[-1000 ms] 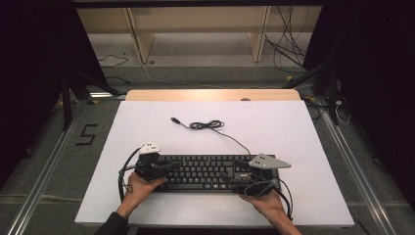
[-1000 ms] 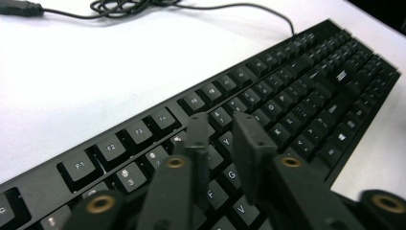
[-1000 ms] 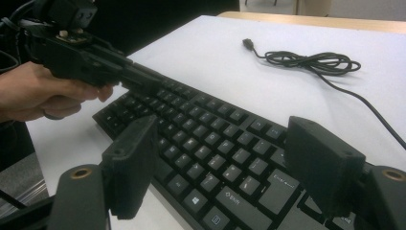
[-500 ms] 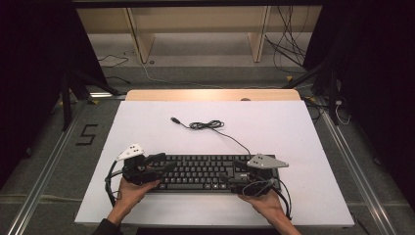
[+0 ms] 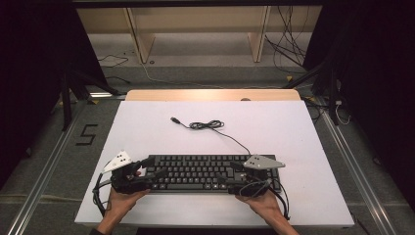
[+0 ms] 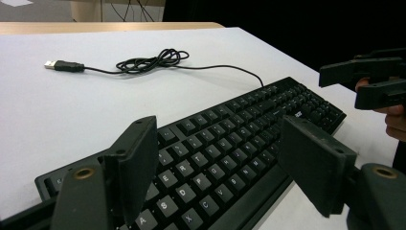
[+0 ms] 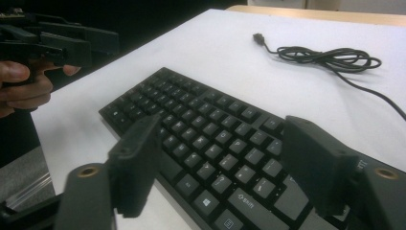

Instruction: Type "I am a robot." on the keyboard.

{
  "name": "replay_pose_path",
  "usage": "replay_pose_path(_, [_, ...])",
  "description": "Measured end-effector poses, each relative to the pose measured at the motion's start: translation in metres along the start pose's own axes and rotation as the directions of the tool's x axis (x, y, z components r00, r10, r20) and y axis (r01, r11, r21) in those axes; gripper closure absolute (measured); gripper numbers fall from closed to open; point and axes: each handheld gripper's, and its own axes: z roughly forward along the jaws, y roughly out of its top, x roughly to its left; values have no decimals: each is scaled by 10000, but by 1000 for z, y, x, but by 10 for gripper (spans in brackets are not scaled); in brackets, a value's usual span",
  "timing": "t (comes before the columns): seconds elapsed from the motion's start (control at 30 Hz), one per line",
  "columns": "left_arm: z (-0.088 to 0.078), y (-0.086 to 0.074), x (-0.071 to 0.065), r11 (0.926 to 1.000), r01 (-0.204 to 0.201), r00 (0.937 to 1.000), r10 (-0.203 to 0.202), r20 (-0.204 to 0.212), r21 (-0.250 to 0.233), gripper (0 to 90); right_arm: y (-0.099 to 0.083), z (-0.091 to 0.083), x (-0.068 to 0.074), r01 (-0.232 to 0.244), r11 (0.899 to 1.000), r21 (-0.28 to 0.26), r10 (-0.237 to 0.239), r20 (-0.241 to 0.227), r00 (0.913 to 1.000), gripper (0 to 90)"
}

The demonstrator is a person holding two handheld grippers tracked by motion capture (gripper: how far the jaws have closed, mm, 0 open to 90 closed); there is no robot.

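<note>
Lying along the lower middle of the high view, the keyboard (image 5: 208, 172) sits flat on the white table (image 5: 293, 132). Left gripper (image 5: 142, 169) has just been opening, jaws apart and empty; right gripper (image 5: 237, 177), just been closing slightly, stands apart too. Judging by this, release is underway; next, back both away.

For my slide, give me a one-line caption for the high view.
Two hand-held grippers, left gripper and right gripper, open at either end of a black keyboard on a white table.
</note>
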Motion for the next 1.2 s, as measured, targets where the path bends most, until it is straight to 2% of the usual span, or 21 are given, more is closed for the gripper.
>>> replay_pose_path(0.23, [-1,-4,-2,10000,15,10000,-15,-12,79,271,1,14,2,151,9975,694,-152,14,9999,500])
replay_pose_path(0.43, [-3,-6,-1,10000,25,10000,-24,-48,34,262,3,26,5,350,9938,1051,-337,-150,9993,659])
replay_pose_path(0.7, [-1,-7,-3,10000,-22,10000,22,-66,30,262,2,45,4,475,9837,1732,-448,-194,9988,843])
replay_pose_path(0.87, [0,-8,-4,9999,-138,9999,139,-74,75,262,-1,57,5,628,9735,2199,-597,-208,9980,898])
replay_pose_path(1.2, [1,-8,-4,9999,-105,9999,106,-96,109,263,-5,68,5,677,9641,2568,-645,-212,9977,900])
